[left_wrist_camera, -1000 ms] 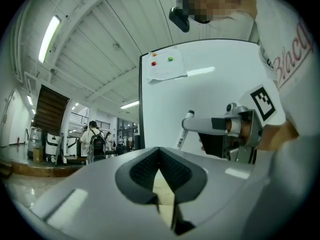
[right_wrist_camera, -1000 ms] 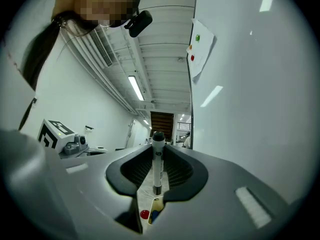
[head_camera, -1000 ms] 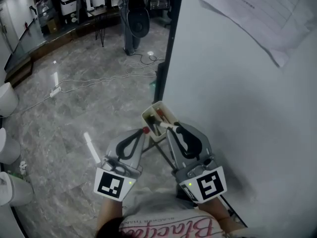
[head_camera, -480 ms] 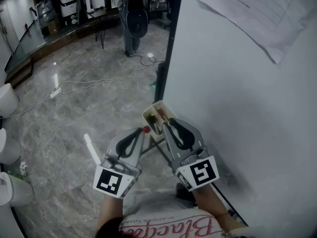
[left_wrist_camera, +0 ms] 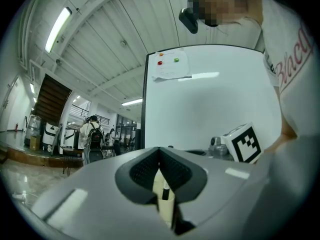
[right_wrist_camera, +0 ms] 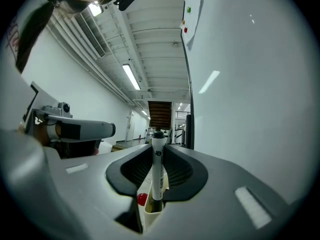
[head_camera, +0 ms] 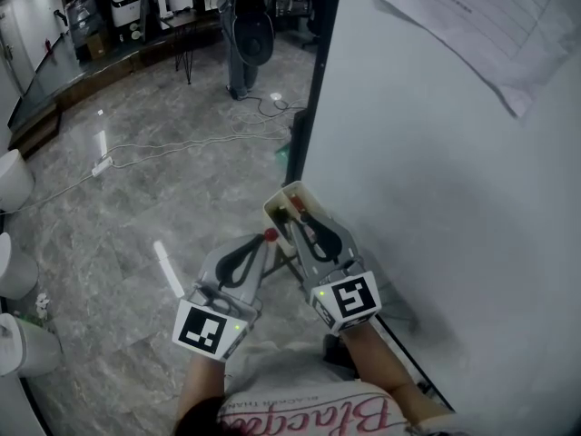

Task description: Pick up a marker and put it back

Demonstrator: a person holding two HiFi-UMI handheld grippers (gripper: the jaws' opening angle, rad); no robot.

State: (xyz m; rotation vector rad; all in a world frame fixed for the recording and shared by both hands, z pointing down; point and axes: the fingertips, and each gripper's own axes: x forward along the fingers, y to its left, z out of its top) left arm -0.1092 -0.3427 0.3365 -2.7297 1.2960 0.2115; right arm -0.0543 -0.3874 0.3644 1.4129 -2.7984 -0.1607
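The right gripper (right_wrist_camera: 158, 151) has slid forward and to its 11 o'clock since a second ago, so its marker cube now lies closer to the holder (head_camera: 283, 196) than it did. The left gripper (left_wrist_camera: 159, 154) has hardly shifted.

The marker (right_wrist_camera: 158, 171) stands upright between the right gripper's jaws, black cap at 12 o'clock. Its lower end is already inside the mouth of the cream holder, which sits at 6 o'clock of the cap in the right gripper view. The jaws are clenched on the barrel, pads against both sides, so the marker is still carried and not yet let go.

A small red thing (right_wrist_camera: 142, 199) shows just at 8 o'clock of the barrel's foot; I cannot tell what it is. Through the left gripper view another black pen (left_wrist_camera: 164, 191) is seen standing in the same holder.

The left gripper hangs at 9 o'clock of the right one with its tips pressed together on nothing, pointing at the holder.

The holder is fixed at the edge of the whiteboard (head_camera: 436, 198), which fills the head view from 12 to 5 o'clock, with a sheet of paper (head_camera: 472, 25) stuck on it at 1 o'clock. The grey floor (head_camera: 163, 180) spreads away at 9 to 11 o'clock.

This looks like the put-back step, nearly done. The next move probably calls for a little more lowering until the marker settles. The jaws should then part and draw straight back, so they do not tip the marker or knock the other pen.
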